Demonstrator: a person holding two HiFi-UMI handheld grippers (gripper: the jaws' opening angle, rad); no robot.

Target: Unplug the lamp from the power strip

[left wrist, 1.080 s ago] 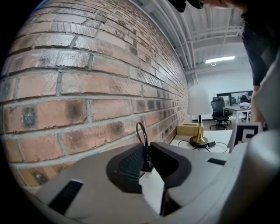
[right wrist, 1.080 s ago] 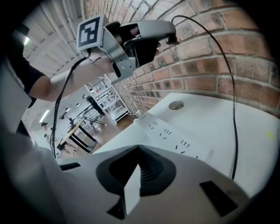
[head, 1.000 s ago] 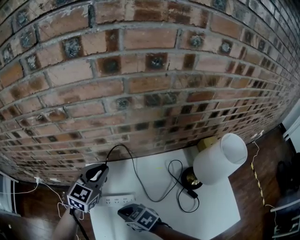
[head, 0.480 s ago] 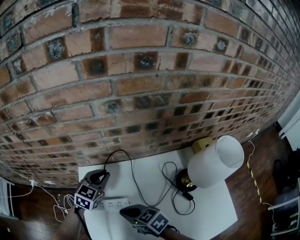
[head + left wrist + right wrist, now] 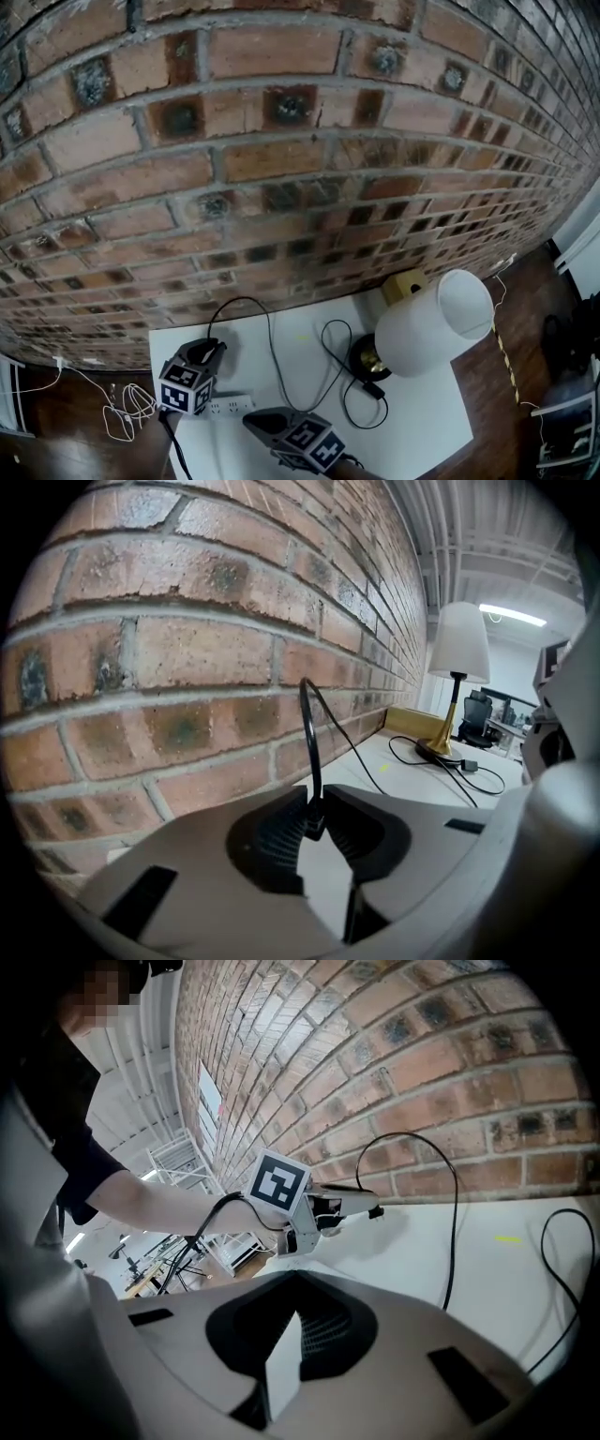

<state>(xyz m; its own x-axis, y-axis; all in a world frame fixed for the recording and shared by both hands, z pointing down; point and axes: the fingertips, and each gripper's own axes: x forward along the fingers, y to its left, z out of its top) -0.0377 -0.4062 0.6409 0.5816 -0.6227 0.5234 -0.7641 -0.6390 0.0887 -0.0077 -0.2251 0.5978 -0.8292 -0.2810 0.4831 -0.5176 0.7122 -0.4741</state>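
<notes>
Left gripper (image 5: 214,349) pinches the plug (image 5: 375,1211), apparently clear of the strip (image 5: 230,406), which lies just behind it, parallel to the wall; right gripper (image 5: 255,422), closed and empty, is beside the strip.

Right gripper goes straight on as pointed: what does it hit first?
Most likely the left gripper: its marker cube sits almost dead ahead. Depth is unclear; it could touch the white table first.

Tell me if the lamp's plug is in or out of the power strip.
Out. The left gripper pinches the plug above the table, clear of the power strip.
</notes>
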